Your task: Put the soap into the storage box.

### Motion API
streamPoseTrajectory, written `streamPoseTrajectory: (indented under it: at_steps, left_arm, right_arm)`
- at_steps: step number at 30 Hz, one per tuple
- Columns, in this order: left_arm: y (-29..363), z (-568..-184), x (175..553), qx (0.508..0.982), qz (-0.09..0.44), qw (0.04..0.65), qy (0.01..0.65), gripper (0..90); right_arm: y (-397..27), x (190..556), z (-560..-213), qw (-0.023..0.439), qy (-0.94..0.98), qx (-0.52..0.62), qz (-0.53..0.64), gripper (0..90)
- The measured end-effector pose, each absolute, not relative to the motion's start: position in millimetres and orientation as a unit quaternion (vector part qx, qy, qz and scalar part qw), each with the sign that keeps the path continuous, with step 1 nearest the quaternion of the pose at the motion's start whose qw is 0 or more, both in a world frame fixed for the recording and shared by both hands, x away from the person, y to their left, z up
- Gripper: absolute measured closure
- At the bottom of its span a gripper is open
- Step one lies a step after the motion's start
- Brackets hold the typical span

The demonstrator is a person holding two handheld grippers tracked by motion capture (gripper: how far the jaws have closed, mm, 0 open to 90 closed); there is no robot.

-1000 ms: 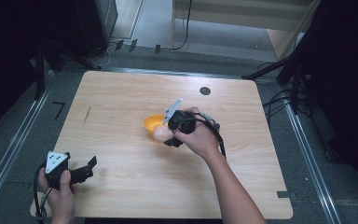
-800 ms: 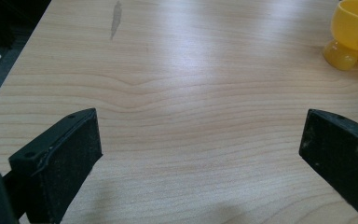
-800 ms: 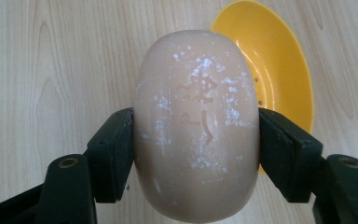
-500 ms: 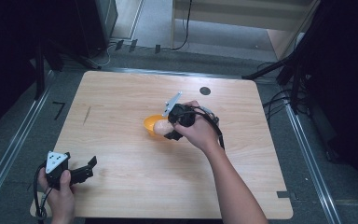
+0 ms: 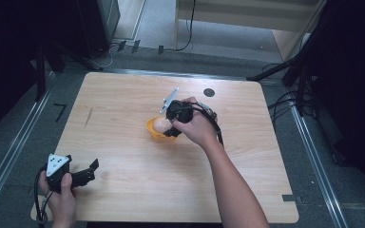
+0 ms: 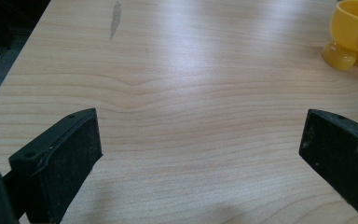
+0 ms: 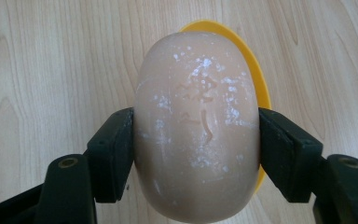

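Observation:
A pale beige oval soap bar [image 7: 196,126] is clamped between the jaws of my right gripper [image 7: 196,140], which is shut on it. It hangs just over a yellow dish [image 7: 256,84]. From above, the soap [image 5: 159,124] and the yellow dish [image 5: 152,129] sit at the table's middle, with the right gripper [image 5: 170,124] and hand right behind them. My left gripper [image 5: 91,170] rests near the front left corner, open, with nothing between its jaws [image 6: 200,149]. The yellow dish [image 6: 354,32] shows at the top right of the left gripper view.
The wooden table [image 5: 123,104] has a dark streak [image 5: 88,116] at its left and a round black hole [image 5: 209,92] at the back. Dark equipment stands and cables ring the table on the floor.
The right gripper with the soap has shifted slightly toward the far side, staying over the yellow dish. The left gripper has stayed put.

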State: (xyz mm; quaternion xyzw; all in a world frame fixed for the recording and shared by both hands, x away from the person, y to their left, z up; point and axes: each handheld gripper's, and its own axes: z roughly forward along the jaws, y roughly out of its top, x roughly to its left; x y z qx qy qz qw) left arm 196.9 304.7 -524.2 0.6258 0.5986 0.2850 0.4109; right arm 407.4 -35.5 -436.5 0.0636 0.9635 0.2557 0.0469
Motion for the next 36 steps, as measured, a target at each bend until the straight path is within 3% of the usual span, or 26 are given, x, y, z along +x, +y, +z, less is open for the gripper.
streamPoseTrajectory:
  at_steps: [28,29,30,34,36]
  left_arm:
    - [305.2,-524.0,196.9,0.626,0.282,0.412,0.599,0.0]
    - [305.2,-524.1,196.9,0.626,0.282,0.413,0.599,0.0]
    - [305.2,-524.0,196.9,0.626,0.282,0.412,0.599,0.0]
    - [305.2,-524.1,197.0,0.626,0.283,0.412,0.599,0.0]
    - [305.2,-524.0,196.9,0.626,0.282,0.412,0.599,0.0]
  right_arm:
    - [-24.2,426.7,-448.9,0.029,0.970,0.061,0.233,33.1]
    - [-24.5,426.7,-448.7,0.026,0.970,0.063,0.234,36.6]
    - [-25.3,426.8,-447.5,0.027,0.967,0.067,0.243,46.6]
    - [-28.1,428.7,-441.5,0.017,0.961,0.071,0.267,27.3]
    - [-28.4,428.6,-442.3,0.023,0.963,0.075,0.257,26.4]
